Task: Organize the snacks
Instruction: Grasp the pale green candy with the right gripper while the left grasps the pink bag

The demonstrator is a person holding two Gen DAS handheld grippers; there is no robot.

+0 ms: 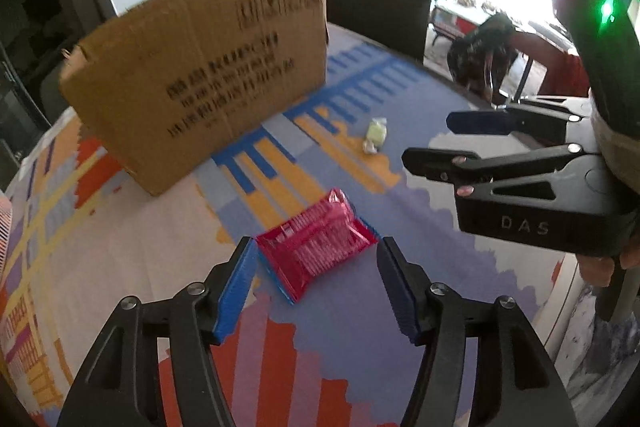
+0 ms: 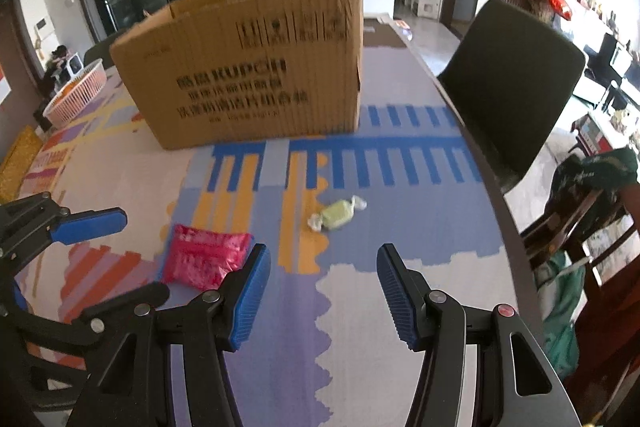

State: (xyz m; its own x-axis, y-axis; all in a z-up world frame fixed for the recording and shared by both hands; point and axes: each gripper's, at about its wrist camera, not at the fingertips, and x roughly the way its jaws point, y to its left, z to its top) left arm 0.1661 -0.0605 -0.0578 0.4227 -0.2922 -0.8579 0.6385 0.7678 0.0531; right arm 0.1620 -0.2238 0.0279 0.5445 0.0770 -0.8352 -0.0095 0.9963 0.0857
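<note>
The table, under a bright patterned cloth, carries everything. Biggest on it is the cardboard box, standing upright at the far side with its top open; what it holds cannot be seen from either view. A pink basket sits well off to the left, near the table's edge.

2 snacks lie loose on the cloth in front of the box, so the sorting looks far from finished — at least these 2 are left to put away.

The pink packet lies flat just ahead of the left gripper, whose jaws are spread wide and hold nothing; the packet sits between the fingertips' line and slightly beyond, not yet touched. In the left view its long axis runs diagonally, from near-left to far-right.

The right gripper hovers likewise released and empty, lined up roughly toward the candy — a pale green twist-wrapped piece, near but apart from the packet. Its long axis runs through the 2 twisted ends, tilted slightly up to the right.
</note>
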